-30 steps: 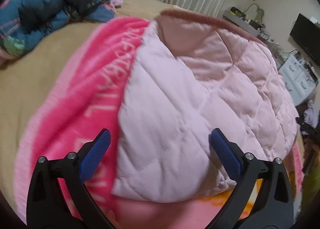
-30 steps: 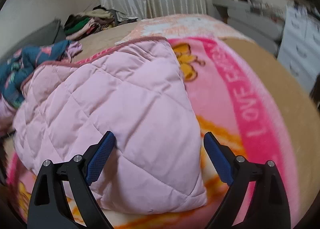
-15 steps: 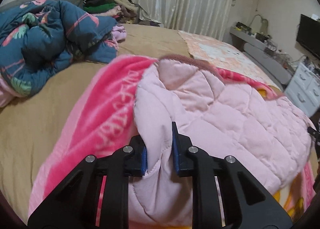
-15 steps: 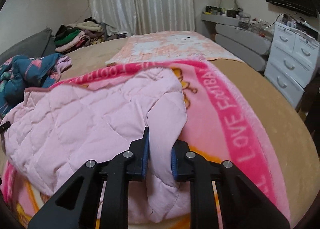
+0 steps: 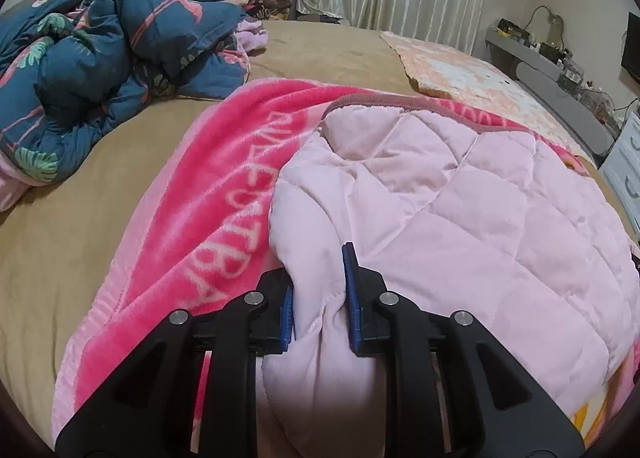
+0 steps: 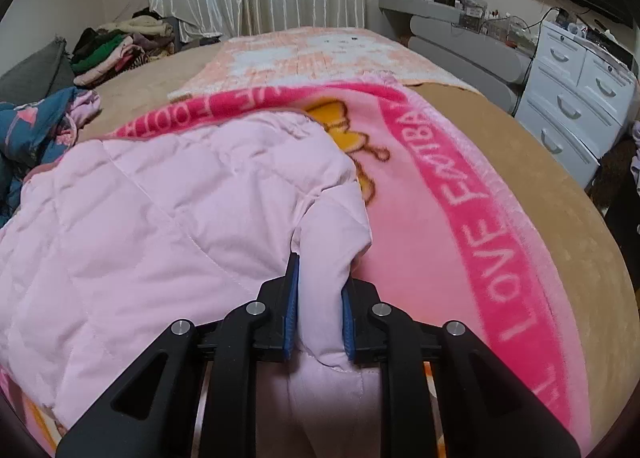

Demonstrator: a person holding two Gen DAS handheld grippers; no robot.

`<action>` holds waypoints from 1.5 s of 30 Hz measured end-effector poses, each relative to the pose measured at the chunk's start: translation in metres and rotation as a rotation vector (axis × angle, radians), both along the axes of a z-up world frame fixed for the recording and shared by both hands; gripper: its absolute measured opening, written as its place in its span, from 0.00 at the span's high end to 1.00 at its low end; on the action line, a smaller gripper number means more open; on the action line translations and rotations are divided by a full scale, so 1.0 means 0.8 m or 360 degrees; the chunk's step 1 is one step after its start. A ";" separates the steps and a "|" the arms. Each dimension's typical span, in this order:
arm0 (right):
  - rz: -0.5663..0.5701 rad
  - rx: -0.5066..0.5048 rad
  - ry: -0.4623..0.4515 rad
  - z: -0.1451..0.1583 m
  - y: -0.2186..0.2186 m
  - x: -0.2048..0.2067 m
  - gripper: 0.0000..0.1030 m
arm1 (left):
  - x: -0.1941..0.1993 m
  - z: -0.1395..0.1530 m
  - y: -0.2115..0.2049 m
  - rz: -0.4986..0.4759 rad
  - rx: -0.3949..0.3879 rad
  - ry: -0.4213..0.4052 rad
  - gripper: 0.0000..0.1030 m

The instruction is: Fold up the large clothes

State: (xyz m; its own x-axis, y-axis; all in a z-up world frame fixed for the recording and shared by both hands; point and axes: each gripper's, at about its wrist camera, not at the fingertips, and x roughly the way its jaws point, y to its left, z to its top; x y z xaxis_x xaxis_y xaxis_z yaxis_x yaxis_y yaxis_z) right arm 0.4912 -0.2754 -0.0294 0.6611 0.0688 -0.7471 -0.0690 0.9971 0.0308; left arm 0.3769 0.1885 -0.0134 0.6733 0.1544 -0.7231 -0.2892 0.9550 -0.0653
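A pale pink quilted jacket point(image 5: 460, 210) lies on a bright pink printed blanket point(image 5: 208, 194) on the bed. My left gripper point(image 5: 318, 278) is shut on the jacket's near left edge, fabric bunched between its blue pads. The jacket also shows in the right wrist view point(image 6: 160, 210). My right gripper point(image 6: 320, 290) is shut on its near right corner, fabric pinched between the pads. The pink blanket point(image 6: 440, 218) spreads to the right of the jacket.
A crumpled dark blue patterned duvet point(image 5: 100, 70) lies at the left of the tan bed point(image 5: 60, 258). A pile of clothes point(image 6: 116, 46) sits at the far end by the curtains. A peach blanket point(image 6: 312, 54) lies beyond. White drawers point(image 6: 576, 98) stand at the right.
Both grippers were open over the jacket a second ago. They have closed on its near edge, one at each side, and lifted the fabric slightly.
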 end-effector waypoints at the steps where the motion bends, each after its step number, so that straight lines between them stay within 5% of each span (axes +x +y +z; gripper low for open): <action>1: 0.0018 -0.0005 0.0045 -0.008 0.000 0.004 0.81 | 0.000 -0.001 -0.001 0.0000 0.0003 0.0003 0.87; 12: -0.0021 0.0080 0.0129 -0.020 -0.012 0.001 0.64 | -0.013 -0.013 -0.002 0.0046 0.0002 0.0061 0.80; 15: -0.0094 -0.0019 0.0119 -0.013 -0.019 -0.013 0.20 | -0.022 -0.009 -0.005 0.0057 0.0029 0.0086 0.70; 16: -0.0103 0.0013 0.0110 -0.010 -0.026 -0.020 0.16 | -0.024 -0.007 -0.004 0.0069 0.0034 0.0091 0.60; 19: -0.0098 0.0160 0.0105 0.000 -0.044 -0.041 0.13 | -0.041 0.005 0.001 0.0097 0.0009 0.0074 0.38; 27: 0.0025 0.0308 -0.0076 0.048 -0.051 -0.122 0.04 | -0.102 0.030 -0.023 0.0045 -0.0036 0.0000 0.10; 34: 0.0102 0.0353 -0.0242 0.084 -0.044 -0.183 0.04 | -0.151 0.048 -0.037 0.0070 -0.0082 -0.0057 0.09; 45: 0.0117 0.0412 -0.0271 0.087 -0.047 -0.232 0.04 | -0.193 0.057 -0.057 0.0052 -0.0028 -0.0086 0.09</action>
